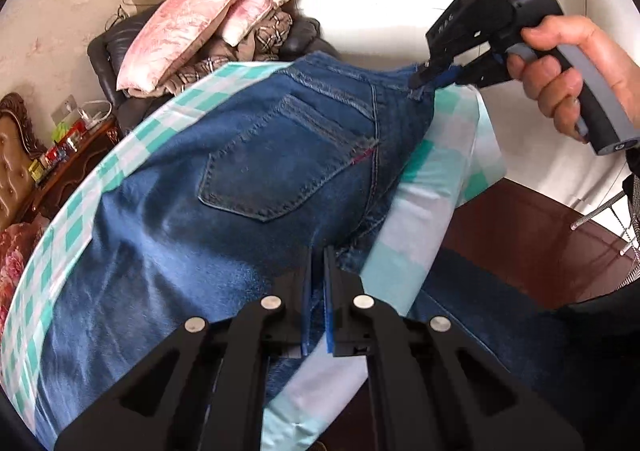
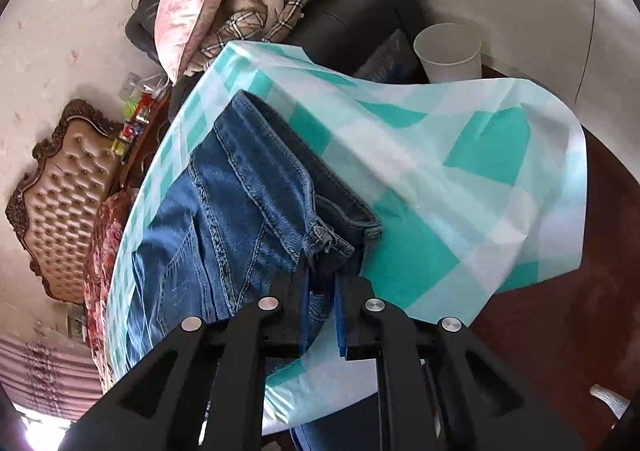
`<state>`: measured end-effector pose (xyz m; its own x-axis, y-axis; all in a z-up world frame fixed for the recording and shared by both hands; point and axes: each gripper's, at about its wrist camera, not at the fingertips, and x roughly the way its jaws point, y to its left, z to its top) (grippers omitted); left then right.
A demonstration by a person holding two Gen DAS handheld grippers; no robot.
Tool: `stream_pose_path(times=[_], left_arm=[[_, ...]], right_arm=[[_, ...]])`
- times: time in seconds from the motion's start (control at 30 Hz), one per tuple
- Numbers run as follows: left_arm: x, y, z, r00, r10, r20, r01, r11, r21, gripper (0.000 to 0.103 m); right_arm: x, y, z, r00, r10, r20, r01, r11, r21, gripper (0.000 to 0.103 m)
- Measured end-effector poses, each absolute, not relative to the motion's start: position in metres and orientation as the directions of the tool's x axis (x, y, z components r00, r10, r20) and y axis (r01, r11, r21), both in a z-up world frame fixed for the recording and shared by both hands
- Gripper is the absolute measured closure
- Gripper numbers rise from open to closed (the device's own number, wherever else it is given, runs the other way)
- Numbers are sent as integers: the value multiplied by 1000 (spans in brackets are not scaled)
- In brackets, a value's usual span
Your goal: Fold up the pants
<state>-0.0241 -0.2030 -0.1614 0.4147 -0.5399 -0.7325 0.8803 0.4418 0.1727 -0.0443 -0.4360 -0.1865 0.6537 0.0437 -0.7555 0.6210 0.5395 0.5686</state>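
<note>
Both tongs grip the jeans (image 1: pixel 248 179) — left tongs (image 1: pixel 318 263) near the seat, right tongs (image 2: pixel 322 283) on the waistband.

Blue jeans (image 1: pixel 256 175), teal-checked cloth (image 2: pixel 460 179)

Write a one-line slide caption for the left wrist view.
Both tools, left and right, pinch blue jeans on a teal-checked tablecloth.

I see pants (image 1: pixel 248 179) of coarse matt blue denim with raised stitching. Checked tablecloth (image 2: pixel 460 171) looks smooth, faintly sheeny. Gripper arms: matt black plastic, bright metal rivets (image 1: pixel 364 301). Floor (image 1: pixel 540 235): glossy dark wood.
</note>
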Motion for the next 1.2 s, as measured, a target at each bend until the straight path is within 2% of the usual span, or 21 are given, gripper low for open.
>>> stream_pose_path(times=[0.07, 0.13, 0.27, 0.37, 0.43, 0.5, 0.6, 0.67, 0.73, 0.83, 0.93, 1.03, 1.07, 1.1, 1.13, 1.2], left_arm=[[-28, -204, -164, 411, -545, -731, 882, 439, 168, 92], [-31, -206, -165, 408, -551, -728, 882, 444, 158, 75], [-42, -212, -170, 440, -544, -714, 876, 436, 207, 74], [-44, -216, -168, 454, -562, -691, 868, 455, 200, 74], [-46, -222, -173, 461, -539, -705, 865, 450, 222, 76], [-44, -221, -177, 455, -537, -711, 866, 453, 212, 76], [-39, -210, -173, 403, -567, -719, 876, 467, 123, 66], [-35, -186, -159, 420, -591, -689, 850, 523, 69, 66], [-22, -142, -147, 446, -610, -655, 783, 620, -45, 66], [5, -64, -145, 567, -515, -643, 602, 792, -105, 67], [33, 25, -161, 633, -374, -677, 368, 916, -163, 68], [43, 91, -180, 655, -255, -712, 214, 966, -149, 68], [46, 117, -186, 659, -208, -723, 147, 978, -147, 68], [47, 139, -190, 668, -162, -726, 88, 986, -139, 77], [48, 161, -190, 678, -131, -723, 39, 989, -143, 81], [51, 178, -184, 701, -53, -712, -14, 996, -87, 80]], right_arm=[[-42, -436, -182, 655, 12, -755, 617, 567, 545, 93], [-40, -436, -180, 650, -13, -760, 621, 585, 521, 94], [-38, -431, -186, 628, -45, -777, 633, 609, 477, 94], [-38, -430, -186, 623, -60, -780, 635, 620, 460, 96], [-38, -429, -186, 612, -81, -787, 644, 628, 437, 100], [-36, -425, -184, 602, -108, -792, 647, 647, 403, 100], [-34, -416, -174, 582, -163, -797, 656, 672, 342, 97], [-38, -406, -158, 580, -255, -774, 675, 682, 281, 76], [-40, -381, -134, 601, -393, -696, 677, 714, 181, 64], [-31, -349, -117, 689, -401, -604, 586, 798, 139, 31], [-7, -310, -109, 742, -327, -585, 474, 873, 115, 25], [19, -268, -100, 784, -238, -574, 354, 930, 98, 15], [33, -247, -98, 795, -187, -577, 286, 954, 86, 15], [47, -223, -97, 797, -143, -587, 221, 973, 63, 15], [56, -206, -97, 796, -126, -592, 187, 981, 43, 15], [87, -156, -98, 784, -45, -619, 59, 998, 3, 15]])
